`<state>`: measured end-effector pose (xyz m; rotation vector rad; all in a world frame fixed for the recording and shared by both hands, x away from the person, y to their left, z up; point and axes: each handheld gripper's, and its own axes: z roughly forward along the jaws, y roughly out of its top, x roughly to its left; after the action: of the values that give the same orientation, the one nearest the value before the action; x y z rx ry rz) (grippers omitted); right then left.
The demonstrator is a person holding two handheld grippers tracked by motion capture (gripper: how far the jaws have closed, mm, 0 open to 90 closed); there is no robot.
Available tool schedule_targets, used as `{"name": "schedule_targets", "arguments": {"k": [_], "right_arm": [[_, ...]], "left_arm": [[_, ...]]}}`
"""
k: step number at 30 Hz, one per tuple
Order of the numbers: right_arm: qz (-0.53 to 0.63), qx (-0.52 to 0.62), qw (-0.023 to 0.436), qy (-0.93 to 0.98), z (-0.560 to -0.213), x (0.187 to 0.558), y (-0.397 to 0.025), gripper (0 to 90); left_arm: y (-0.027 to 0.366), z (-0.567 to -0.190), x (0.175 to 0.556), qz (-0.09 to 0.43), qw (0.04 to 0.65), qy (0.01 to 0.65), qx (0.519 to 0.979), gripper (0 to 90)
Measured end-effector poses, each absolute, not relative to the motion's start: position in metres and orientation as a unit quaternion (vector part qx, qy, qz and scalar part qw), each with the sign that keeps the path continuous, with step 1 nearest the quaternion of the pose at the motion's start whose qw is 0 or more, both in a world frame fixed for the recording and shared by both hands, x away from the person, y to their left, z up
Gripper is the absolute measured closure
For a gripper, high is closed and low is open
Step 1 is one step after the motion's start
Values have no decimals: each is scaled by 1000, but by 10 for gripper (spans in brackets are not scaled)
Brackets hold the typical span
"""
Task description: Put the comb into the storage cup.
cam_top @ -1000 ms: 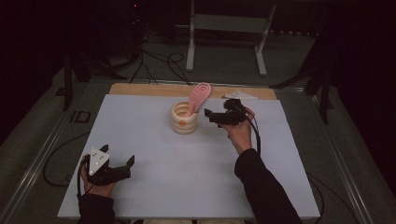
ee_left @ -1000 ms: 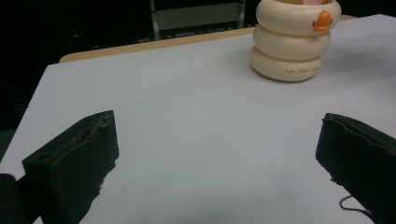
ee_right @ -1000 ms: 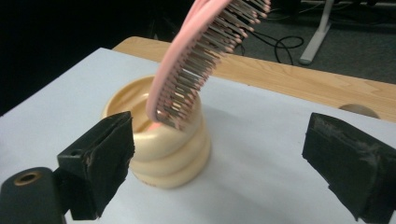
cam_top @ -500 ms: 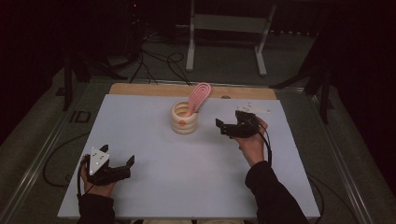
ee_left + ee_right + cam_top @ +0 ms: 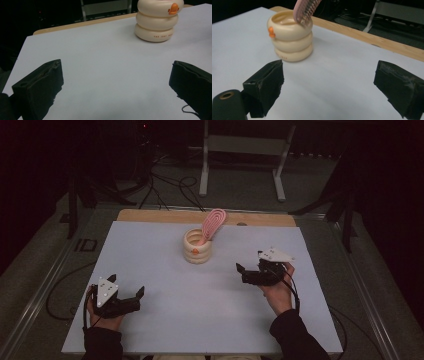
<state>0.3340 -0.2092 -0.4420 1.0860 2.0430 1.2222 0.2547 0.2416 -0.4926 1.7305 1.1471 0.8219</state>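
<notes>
Pink ridged plastic comb (image 5: 213, 222) leaned inside the cream ringed cup (image 5: 197, 247); right gripper (image 5: 242, 272), released, sat at its four o'clock.

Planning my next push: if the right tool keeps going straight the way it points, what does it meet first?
Probably nothing: the right tool, jaws open, points left over bare table; the cream ringed cup sits off-line, though depth is unclear.

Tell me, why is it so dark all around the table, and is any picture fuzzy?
In the high view, light falls on the white table while the floor and corners sink into black. In the left gripper view, the cream ringed cup is fairly sharp, but the near black jaws look soft. In the right gripper view, the pink comb is a bit blurred, and the cup casts a faint shadow.
</notes>
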Motion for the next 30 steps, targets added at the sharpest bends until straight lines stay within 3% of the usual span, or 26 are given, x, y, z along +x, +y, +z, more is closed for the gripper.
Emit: {"name": "schedule_targets", "arguments": {"k": [30], "right_arm": [[526, 390, 299, 694, -478, 252, -268, 89]], "left_arm": [[246, -482, 251, 339, 466, 435, 692, 3]]}}
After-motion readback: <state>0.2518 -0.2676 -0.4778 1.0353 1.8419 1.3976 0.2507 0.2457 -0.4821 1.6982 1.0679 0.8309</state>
